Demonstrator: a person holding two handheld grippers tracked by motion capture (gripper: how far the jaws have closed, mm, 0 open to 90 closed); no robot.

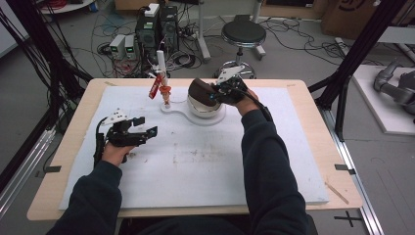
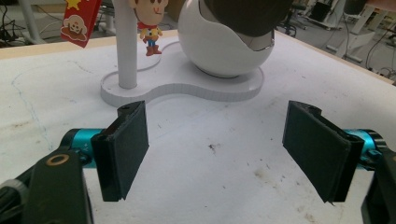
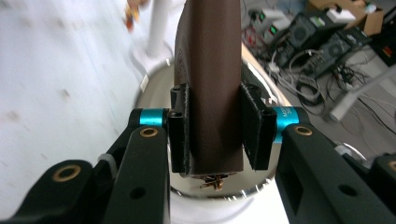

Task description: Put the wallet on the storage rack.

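While clamped in right gripper (image 3: 215, 135), brown lid (image 3: 210, 70) tilted.

no readable text, labels, or numbers

The brown lid (image 3: 210, 88) is a thick, matte, dark-brown curved piece, gripped edge-on between the two black jaws of the right gripper (image 3: 212, 128), whose pads press on its two faces. It is tilted up over the white round pot (image 1: 203, 108), just beyond those jaws. The pot sits on a flat white base (image 2: 187, 88), well ahead of the left gripper (image 2: 224, 154).
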